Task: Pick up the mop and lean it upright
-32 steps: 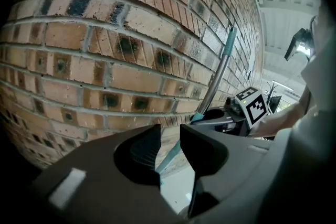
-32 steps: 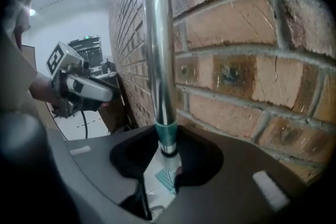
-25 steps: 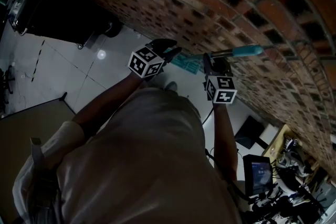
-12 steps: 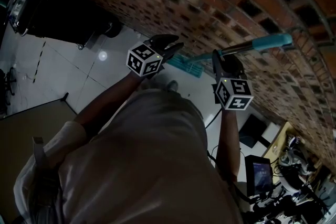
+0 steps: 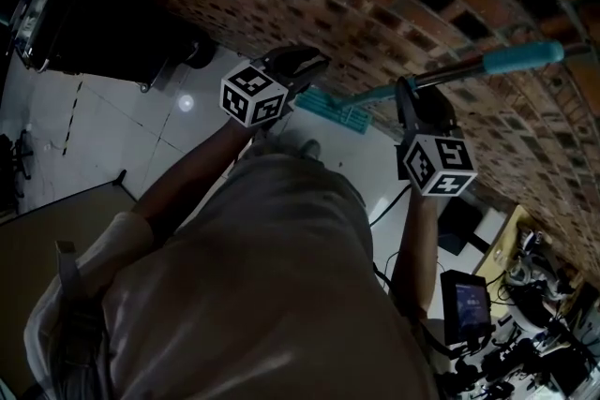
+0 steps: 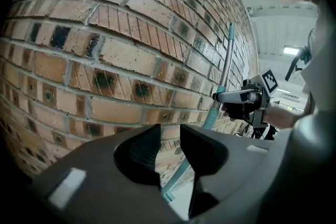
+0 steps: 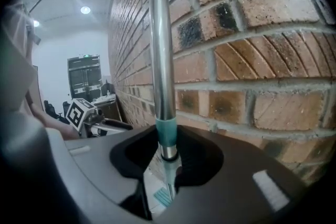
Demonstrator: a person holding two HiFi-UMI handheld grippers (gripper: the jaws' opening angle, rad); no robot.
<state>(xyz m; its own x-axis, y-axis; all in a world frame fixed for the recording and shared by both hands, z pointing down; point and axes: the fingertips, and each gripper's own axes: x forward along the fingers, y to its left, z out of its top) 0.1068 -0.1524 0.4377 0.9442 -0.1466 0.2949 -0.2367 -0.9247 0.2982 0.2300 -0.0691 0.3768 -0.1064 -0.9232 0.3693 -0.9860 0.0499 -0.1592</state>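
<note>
Brick wall [image 5: 375, 5]: red-brown and rough, it is filling the top of your head view and standing just beyond both tongs.
Floor [image 5: 141, 131]: pale glossy tiles are lying below you.
Mop [image 5: 450, 72]: one long mop with a silver metal pole, a teal handle sleeve [image 5: 523, 56] and a flat teal head [image 5: 333, 111] is hanging slanted beside the wall. The head is sitting low near the floor and the handle end is pointing up toward your right. Whether the head is touching the tiles is not showing.
Right gripper [image 7: 167, 157]: you are clamping its dark jaws on the pole just below a teal collar, so this hand is carrying the mop.
Left gripper [image 6: 169, 147]: you are holding its jaws a narrow gap apart with nothing pressed between them. The lower teal shaft is showing beyond the gap, not in it.
Key relation: the pole's long axis is running from the head, down by your left gripper, up through your right gripper and on to the handle end near the bricks. Your right hand is the one gripping it, and your left is hovering beside the lower stretch, apart from it. By my judgement, the coming move is asking you to tip the handle end onto the wall while the head is settling on the tiles.
Count: one mop, one wall, two grippers, one of them loaded.
</note>
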